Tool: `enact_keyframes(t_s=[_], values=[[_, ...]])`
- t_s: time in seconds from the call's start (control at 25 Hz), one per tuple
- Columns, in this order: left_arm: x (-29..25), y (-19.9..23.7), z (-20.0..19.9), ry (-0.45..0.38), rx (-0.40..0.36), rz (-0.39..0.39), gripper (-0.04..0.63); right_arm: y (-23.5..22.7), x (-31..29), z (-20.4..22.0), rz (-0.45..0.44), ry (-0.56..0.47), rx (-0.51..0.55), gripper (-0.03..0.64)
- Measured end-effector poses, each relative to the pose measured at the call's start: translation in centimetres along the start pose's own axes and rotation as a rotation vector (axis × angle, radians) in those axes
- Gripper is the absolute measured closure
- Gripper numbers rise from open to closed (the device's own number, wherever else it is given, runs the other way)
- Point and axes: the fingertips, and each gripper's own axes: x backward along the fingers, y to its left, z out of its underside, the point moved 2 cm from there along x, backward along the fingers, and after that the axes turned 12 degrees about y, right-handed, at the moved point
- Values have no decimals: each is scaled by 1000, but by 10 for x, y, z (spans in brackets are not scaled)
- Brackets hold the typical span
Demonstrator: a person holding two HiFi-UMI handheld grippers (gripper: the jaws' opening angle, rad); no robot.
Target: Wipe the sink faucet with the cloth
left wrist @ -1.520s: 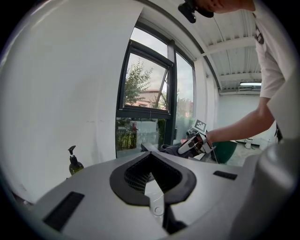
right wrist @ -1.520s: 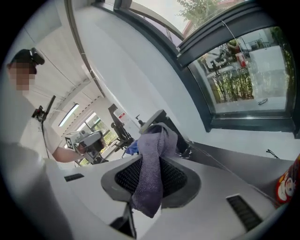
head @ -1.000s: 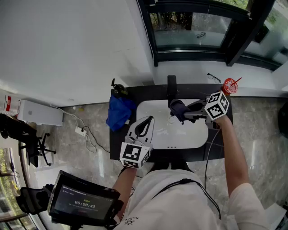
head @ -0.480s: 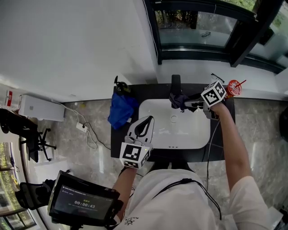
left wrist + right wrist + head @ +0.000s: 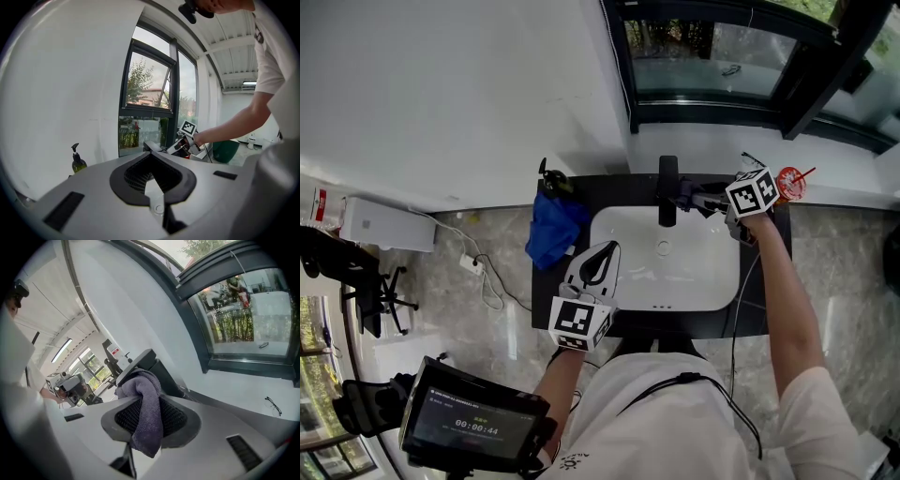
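Cloth (image 5: 143,401), grey-purple microfibre: clamped in the right claw (image 5: 692,199), bunched end against the right side of the matte black faucet (image 5: 667,214), tail drooping below the jaws. Faucet: long axis runs from the wall toward the person, spout over the white rectangular sink basin (image 5: 705,274), set in a dark worktop (image 5: 542,298). Left claw (image 5: 602,260): jaws apart, empty, over the basin's near-left edge. Writing: handheld screen (image 5: 476,424) reads 00:00:44.
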Motion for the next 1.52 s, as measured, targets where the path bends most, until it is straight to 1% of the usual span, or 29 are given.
enact_keyframes(t_s=[0.12, 0.52, 0.6, 0.68, 0.8, 0.92, 1.0, 1.16, 1.28, 1.4, 1.52], values=[[0, -1, -4, -6, 1, 4, 601, -8, 7, 3, 40, -35, -18, 508], [-1, -5, 0, 1, -8, 21, 601, -9, 27, 37, 51, -112, -60, 508], [-1, -5, -1, 3, -7, 23, 601, -9, 29, 43, 65, -124, -51, 508], [0, -6, 0, 3, -10, 25, 601, -10, 27, 50, 92, -104, -24, 508], [-1, -7, 1, 7, -17, 27, 601, -10, 16, 62, 148, -20, 52, 508], [-1, -7, 3, 16, -20, 26, 601, -7, -1, 69, 210, 85, 158, 508], [2, -8, 4, 18, -15, 22, 601, -5, -13, 70, 244, 136, 223, 508], [6, -8, 7, 24, -12, 6, 601, 3, -34, 59, 295, 195, 349, 508], [6, 1, 12, 40, -12, -9, 601, 4, -52, 45, 344, 256, 470, 508], [8, 3, 16, 49, 0, -22, 601, 12, -63, 34, 357, 293, 586, 508], [11, 5, 17, 53, 12, -33, 601, 16, -68, 26, 367, 311, 667, 506]])
